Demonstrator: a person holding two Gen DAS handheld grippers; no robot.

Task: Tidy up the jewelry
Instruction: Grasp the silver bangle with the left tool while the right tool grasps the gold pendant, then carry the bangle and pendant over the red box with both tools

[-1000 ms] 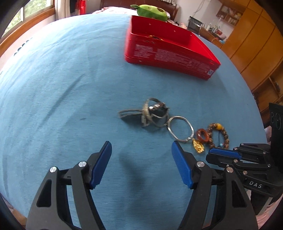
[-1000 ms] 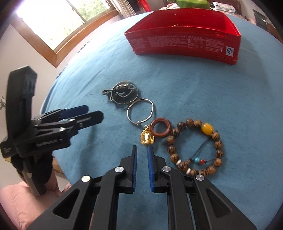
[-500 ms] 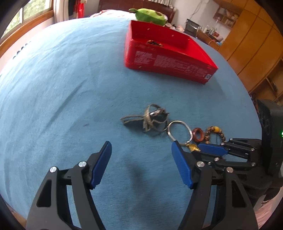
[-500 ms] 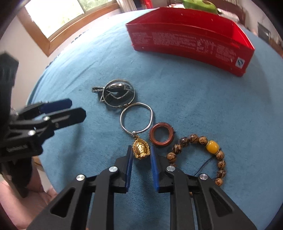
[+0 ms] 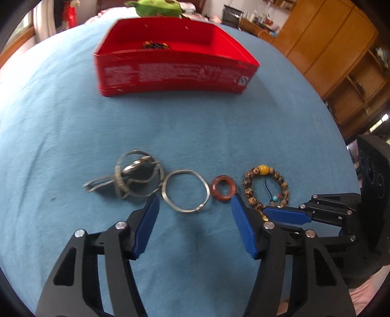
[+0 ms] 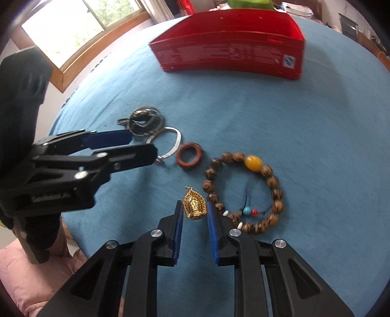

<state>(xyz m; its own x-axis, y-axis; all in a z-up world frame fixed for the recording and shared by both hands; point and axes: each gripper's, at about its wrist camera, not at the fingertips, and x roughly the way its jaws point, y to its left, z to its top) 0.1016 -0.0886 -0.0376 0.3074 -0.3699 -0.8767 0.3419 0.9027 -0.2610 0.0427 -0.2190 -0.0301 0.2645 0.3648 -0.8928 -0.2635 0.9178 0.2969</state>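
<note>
On the blue cloth lies a row of jewelry: a tangled metal piece (image 5: pixel 131 175) (image 6: pixel 145 120), a silver bangle (image 5: pixel 185 171) (image 6: pixel 176 143), a red-brown ring (image 5: pixel 214 191) (image 6: pixel 180 158) and a bead bracelet (image 5: pixel 262 168) (image 6: pixel 253 162). My left gripper (image 5: pixel 195 198) straddles the bangle. Its jaws are closing and the pads stand clear of the metal. My right gripper (image 6: pixel 195 203) is shut on a gold pendant (image 6: pixel 195 206) near the table's front edge, beside the bracelet. A red box (image 5: pixel 170 75) (image 6: pixel 231 56) stands further back with something dark inside.
A green plush thing (image 5: pixel 158 7) sits behind the box. Wooden cabinets (image 5: pixel 329 48) stand to the right and a window (image 6: pixel 73 31) to the left. Pink cloth (image 6: pixel 24 268) shows below the table's rounded near edge.
My left gripper has moved right over the bangle and its jaws have narrowed. The right gripper took the pendant between its tips and drew it away from the bangle toward the near edge.
</note>
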